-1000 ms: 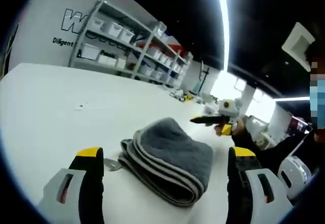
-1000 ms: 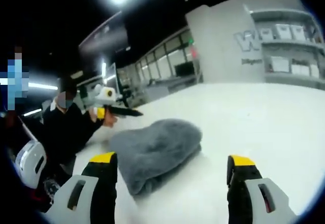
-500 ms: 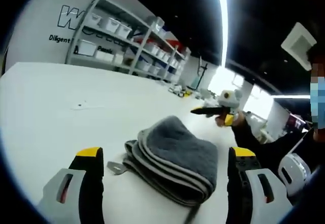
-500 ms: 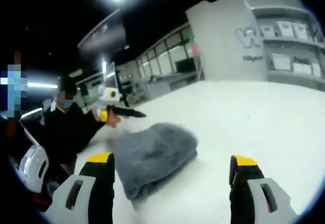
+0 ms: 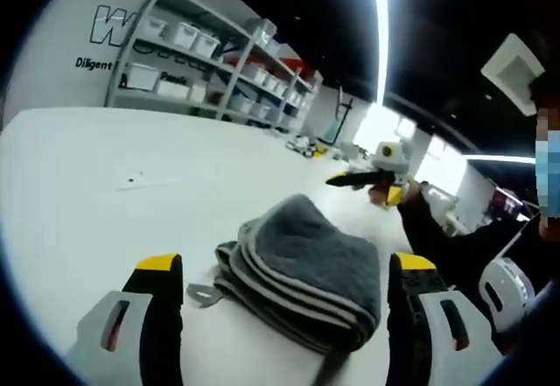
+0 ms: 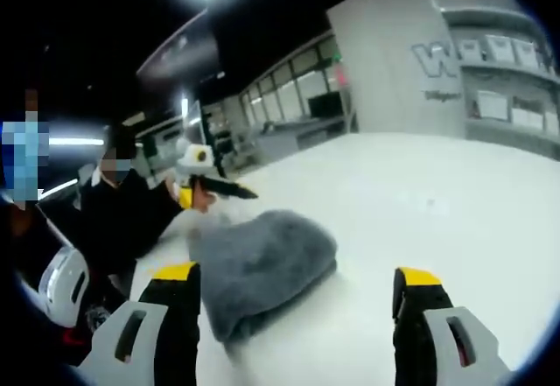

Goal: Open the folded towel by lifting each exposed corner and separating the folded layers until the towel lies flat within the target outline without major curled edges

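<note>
**One folded towel, two wide-open grippers**

One towel (image 5: 302, 285) lies on one white table (image 5: 96, 193), still folded. It is grey and plush, with a paler grey band along its edges. In the left gripper view the folded edges face the camera as a stack of layers, and a small grey tab (image 5: 203, 296) sticks out flat on the table at the near left corner of the towel. In the right gripper view the towel (image 6: 261, 268) shows its rounded, fluffy fold side instead, and the layers cannot be counted there.

There are two grippers. The left gripper (image 5: 278, 268) has its jaws spread wide with nothing between the yellow tips; the towel lies just ahead, between the lines of the two jaws. The right gripper (image 6: 293, 277) is likewise wide apart and grips nothing, with the towel ahead and toward its left jaw.

Each view catches the other gripper from the side, held up above the table beyond the towel by a hand with a dark sleeve (image 5: 437, 246).

The left gripper view alone shows one shelf rack (image 5: 210, 75) holding white bins. The right gripper view shows a row of windows (image 6: 289, 93).
</note>
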`<state>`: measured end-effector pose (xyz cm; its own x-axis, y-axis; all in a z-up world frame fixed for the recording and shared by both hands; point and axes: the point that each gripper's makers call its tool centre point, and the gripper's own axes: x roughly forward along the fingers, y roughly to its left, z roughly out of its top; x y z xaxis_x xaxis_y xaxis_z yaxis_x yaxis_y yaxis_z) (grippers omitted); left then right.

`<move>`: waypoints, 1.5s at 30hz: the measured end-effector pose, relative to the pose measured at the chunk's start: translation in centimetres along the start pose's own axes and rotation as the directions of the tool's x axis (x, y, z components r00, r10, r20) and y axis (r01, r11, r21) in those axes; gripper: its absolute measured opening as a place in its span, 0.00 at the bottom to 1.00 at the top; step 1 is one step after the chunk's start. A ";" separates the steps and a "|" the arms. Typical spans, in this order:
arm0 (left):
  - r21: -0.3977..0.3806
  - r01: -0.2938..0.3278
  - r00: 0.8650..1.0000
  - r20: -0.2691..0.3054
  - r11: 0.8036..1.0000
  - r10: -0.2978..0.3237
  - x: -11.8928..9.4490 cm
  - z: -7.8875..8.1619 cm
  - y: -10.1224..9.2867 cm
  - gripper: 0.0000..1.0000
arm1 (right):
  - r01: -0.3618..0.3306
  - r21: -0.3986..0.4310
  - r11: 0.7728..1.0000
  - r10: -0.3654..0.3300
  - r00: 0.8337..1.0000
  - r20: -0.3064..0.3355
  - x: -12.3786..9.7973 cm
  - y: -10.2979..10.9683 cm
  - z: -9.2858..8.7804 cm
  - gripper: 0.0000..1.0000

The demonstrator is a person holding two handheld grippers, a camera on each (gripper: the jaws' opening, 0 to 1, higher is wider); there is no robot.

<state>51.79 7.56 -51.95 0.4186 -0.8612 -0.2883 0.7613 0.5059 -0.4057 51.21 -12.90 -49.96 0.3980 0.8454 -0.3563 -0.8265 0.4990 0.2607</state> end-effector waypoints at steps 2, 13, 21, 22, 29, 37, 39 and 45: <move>-0.003 0.006 1.000 -0.007 1.000 -0.006 0.1 -0.1 0.1 0.93 | -0.006 0.004 1.000 0.006 1.000 -0.002 0.3 -0.1 0.0 0.91; 0.030 -0.011 1.000 -0.019 0.999 0.012 0.4 0.4 0.7 0.96 | -0.006 0.010 1.000 0.006 1.000 -0.009 1.1 -0.9 0.8 0.87; -0.006 0.051 0.999 -0.015 0.999 -0.051 1.2 0.9 0.7 0.89 | -0.037 0.036 0.999 0.038 0.999 -0.038 2.1 -1.2 0.6 0.87; 0.001 0.044 0.999 -0.011 0.999 -0.044 1.2 0.9 1.0 0.89 | -0.041 0.038 0.998 0.043 0.998 -0.041 2.3 -1.3 0.5 0.87; 0.014 0.042 0.999 -0.034 0.999 -0.042 1.4 0.6 2.0 0.90 | -0.083 0.039 0.996 0.085 0.993 -0.077 2.9 -1.5 0.3 0.88; 0.031 0.083 0.996 -0.032 0.996 -0.082 1.7 1.0 2.5 0.97 | -0.072 0.042 0.997 0.074 0.996 -0.058 3.1 -2.9 0.8 0.97; 0.017 0.081 0.996 -0.038 0.997 -0.080 2.2 1.1 3.0 0.94 | -0.079 0.043 0.996 0.081 0.995 -0.054 3.5 -2.7 0.9 0.97; 0.004 0.158 0.985 -0.065 0.987 -0.158 2.7 0.3 1.8 0.93 | -0.085 0.017 0.996 0.086 0.994 -0.064 3.8 -2.4 0.5 0.94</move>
<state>54.41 6.13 -53.21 0.2601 -0.9251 -0.2766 0.8198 0.3629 -0.4430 54.90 -10.77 -51.44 0.2993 0.8711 -0.3895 -0.8504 0.4286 0.3051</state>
